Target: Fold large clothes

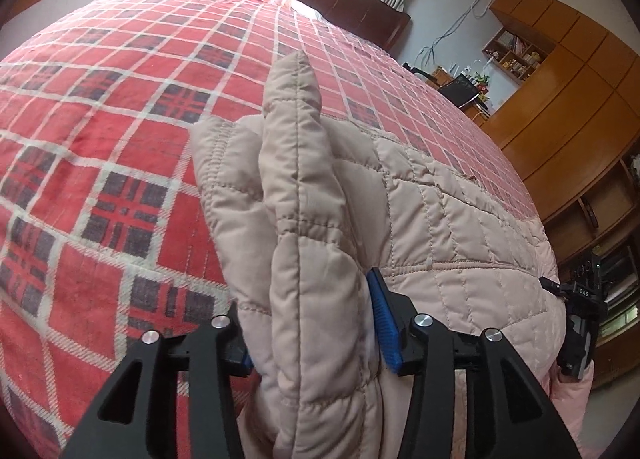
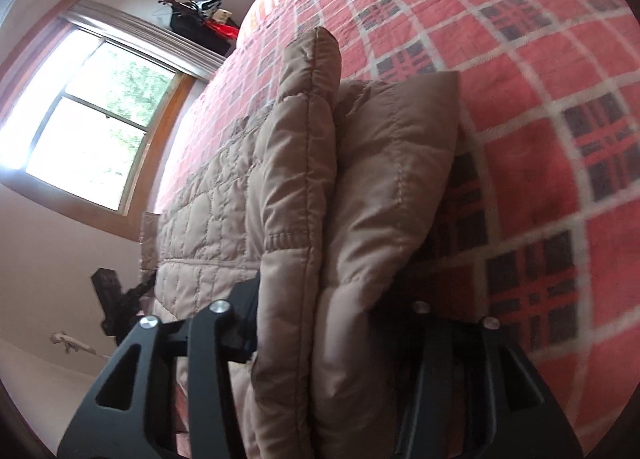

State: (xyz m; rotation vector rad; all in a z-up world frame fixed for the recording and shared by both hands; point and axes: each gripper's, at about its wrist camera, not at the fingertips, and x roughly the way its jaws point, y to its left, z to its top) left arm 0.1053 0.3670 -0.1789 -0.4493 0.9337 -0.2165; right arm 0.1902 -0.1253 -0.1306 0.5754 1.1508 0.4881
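Bedroom scene, two wrist views. Beige quilted padded garment spread over red-and-navy plaid bed cover, at the near edge of that cover. Thick folded edge of the garment raised between the black fingers of the left gripper, clamped on both sides; blue ribbed pad of one finger pressed against the fabric, the opposite pad mostly hidden behind the fold. Pointed tip of the lifted fold rising above the plaid cover. Remainder of the garment lying flat on the plaid cover, to the right of the lifted fold in the left wrist view. Right gripper seen small at the far right end of the garment, at the edge of the plaid cover.

Right wrist view: same garment bunched into two upright padded folds, pinched between the fingers of the right gripper; grip closed on the cloth. Plaid cover to the right of these folds and behind them. Left gripper dark and small at the far end of the garment, beyond the plaid cover's edge.

Wooden wall cabinets beyond the plaid cover in the left wrist view; bright wood-framed window beyond it in the right wrist view.
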